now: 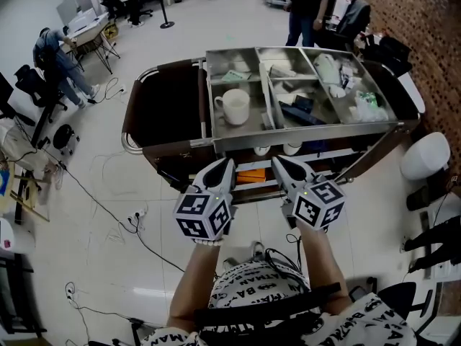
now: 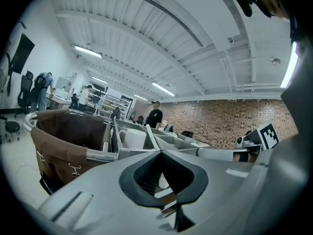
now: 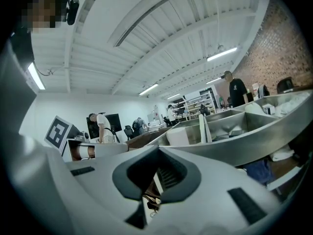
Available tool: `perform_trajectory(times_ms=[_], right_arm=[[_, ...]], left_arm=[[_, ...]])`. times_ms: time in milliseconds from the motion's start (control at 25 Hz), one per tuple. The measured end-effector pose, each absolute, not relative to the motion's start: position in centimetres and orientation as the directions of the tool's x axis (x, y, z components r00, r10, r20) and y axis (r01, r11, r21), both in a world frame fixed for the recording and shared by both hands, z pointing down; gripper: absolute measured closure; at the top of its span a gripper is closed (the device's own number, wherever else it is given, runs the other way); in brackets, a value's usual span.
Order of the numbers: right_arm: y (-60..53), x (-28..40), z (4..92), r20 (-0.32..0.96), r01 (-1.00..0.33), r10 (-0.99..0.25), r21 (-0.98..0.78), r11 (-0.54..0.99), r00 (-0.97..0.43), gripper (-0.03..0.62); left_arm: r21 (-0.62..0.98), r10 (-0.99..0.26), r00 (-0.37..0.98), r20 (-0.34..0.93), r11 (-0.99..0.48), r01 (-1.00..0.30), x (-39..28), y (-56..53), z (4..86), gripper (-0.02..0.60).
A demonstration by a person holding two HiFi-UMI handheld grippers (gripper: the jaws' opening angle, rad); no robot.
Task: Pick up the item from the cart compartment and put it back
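A white mug (image 1: 234, 107) stands in the left steel compartment of the cart (image 1: 302, 137); it also shows in the left gripper view (image 2: 133, 138) and the right gripper view (image 3: 178, 136). The middle and right compartments hold several mixed items, among them a dark flat thing (image 1: 297, 112) and white wrapped pieces (image 1: 333, 72). My left gripper (image 1: 225, 163) and right gripper (image 1: 279, 161) hover side by side just in front of the cart's near rim, below its top. Both are shut with nothing between the jaws, as the left gripper (image 2: 160, 151) and right gripper (image 3: 157, 148) show in their own views.
A brown bag (image 1: 162, 107) hangs on the cart's left end. Cables (image 1: 130, 222) trail over the floor at left. A white stool (image 1: 425, 156) and dark chairs stand at right by the brick wall. People stand beyond the cart and at desks far left.
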State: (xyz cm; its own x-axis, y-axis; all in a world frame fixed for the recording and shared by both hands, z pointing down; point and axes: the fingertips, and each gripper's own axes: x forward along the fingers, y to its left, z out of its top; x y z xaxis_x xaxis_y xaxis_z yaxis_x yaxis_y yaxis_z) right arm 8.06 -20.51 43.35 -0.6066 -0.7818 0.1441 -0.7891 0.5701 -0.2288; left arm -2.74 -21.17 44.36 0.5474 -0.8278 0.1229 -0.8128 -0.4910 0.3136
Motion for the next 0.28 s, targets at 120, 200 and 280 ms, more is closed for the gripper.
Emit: perform_trajectory(times_ms=[120,200,280], right_arm=[[-20.79,8.46,43.06,0.14,-0.797,-0.791,-0.223,0.561,-0.596,0.594],[-20.91,8.69,42.91,0.137,-0.801,-0.795,-0.221,0.556,-0.59,0.594],[-20.94,8.81,42.79,0.136,-0.803,-0.798,-0.219,0.554,-0.587,0.594]], left_arm=[[0.31,-0.827,0.55,0.116,-0.496,-0.811,-2.71,-21.3,44.08,0.581],[0.309,-0.826,0.552,0.112,-0.499,-0.81,-2.7,-21.33,43.94,0.581],[0.309,-0.826,0.553,0.109,-0.501,-0.808,-2.7,-21.34,43.82,0.581]])
